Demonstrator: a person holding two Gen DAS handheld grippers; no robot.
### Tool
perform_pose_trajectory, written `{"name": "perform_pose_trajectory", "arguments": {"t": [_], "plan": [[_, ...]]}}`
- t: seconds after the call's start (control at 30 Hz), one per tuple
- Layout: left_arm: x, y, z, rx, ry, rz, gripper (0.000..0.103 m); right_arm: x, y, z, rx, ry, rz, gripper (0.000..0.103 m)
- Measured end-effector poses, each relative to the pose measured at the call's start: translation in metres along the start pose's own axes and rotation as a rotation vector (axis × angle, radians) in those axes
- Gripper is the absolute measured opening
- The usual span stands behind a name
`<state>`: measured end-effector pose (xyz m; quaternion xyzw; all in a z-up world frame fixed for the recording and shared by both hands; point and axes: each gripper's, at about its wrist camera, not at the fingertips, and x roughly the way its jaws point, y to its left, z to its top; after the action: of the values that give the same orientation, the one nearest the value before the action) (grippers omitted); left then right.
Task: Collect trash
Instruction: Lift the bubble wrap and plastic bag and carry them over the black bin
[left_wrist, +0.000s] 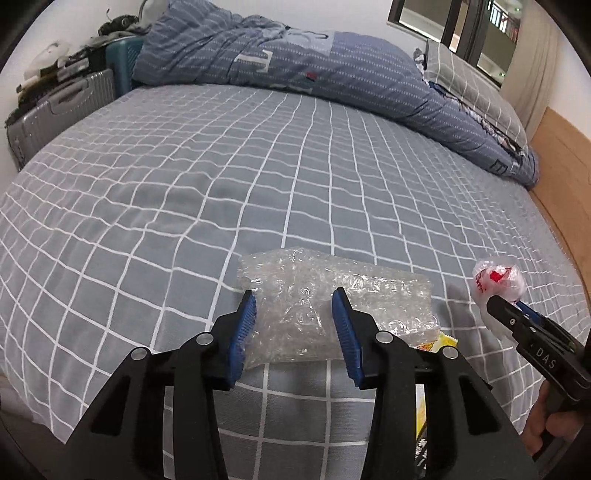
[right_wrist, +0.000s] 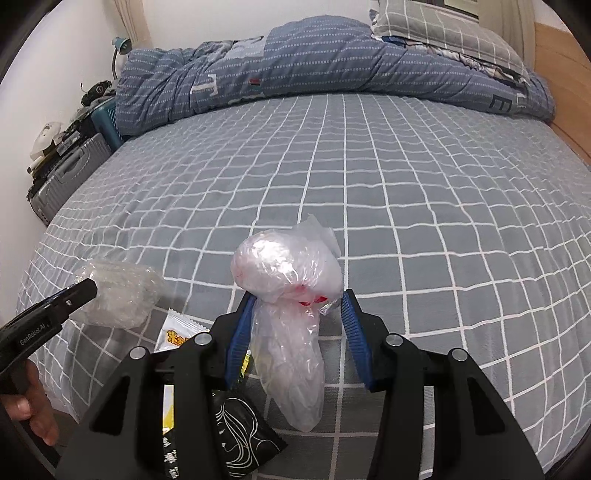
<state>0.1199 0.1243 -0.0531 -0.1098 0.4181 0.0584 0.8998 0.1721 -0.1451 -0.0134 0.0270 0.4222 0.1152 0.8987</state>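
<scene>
The bubble wrap (left_wrist: 314, 306) lies on the bed (left_wrist: 258, 177) between the open left gripper (left_wrist: 294, 332): light, springy, best pinched mid-fold. The right gripper (right_wrist: 297, 339) stands apart around a crumpled plastic bag (right_wrist: 291, 295), soft and slippery.

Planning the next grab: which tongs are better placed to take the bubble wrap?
Left. The left tongs sit open astride the bubble wrap; the right tongs are open around the plastic bag.

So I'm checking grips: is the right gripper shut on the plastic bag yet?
Open. The right gripper straddles the plastic bag, with a gap at its right pad.
</scene>
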Motion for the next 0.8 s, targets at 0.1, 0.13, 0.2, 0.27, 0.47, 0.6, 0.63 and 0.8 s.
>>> {"name": "perform_pose_trajectory", "arguments": {"t": [0.1,0.13,0.2,0.27,0.47,0.6,0.63,0.8], "plan": [[-0.009,-0.005,0.003,0.012,-0.022,0.003,0.042,-0.009,0.0,0.0,0.002,-0.015,0.001,0.045],[-0.011,-0.006,0.004,0.015,-0.027,0.0,0.042,-0.011,0.001,-0.001,0.002,-0.018,0.004,0.045],[-0.016,-0.01,0.006,0.022,-0.039,0.001,0.042,-0.016,0.003,-0.004,-0.01,-0.021,0.001,0.045],[-0.018,-0.011,0.005,0.025,-0.042,0.003,0.042,-0.02,0.004,-0.007,-0.017,-0.023,-0.002,0.045],[-0.029,-0.015,-0.004,0.038,-0.048,0.002,0.042,-0.038,0.004,-0.016,-0.024,-0.034,-0.009,0.045],[-0.042,-0.019,-0.009,0.047,-0.061,-0.01,0.042,-0.049,0.004,-0.023,-0.022,-0.038,-0.013,0.045],[-0.045,-0.02,-0.012,0.049,-0.062,-0.013,0.042,-0.051,0.004,-0.024,-0.021,-0.04,-0.014,0.045],[-0.054,-0.026,-0.021,0.061,-0.058,-0.023,0.042,-0.065,0.004,-0.031,-0.02,-0.054,-0.029,0.045]]}}
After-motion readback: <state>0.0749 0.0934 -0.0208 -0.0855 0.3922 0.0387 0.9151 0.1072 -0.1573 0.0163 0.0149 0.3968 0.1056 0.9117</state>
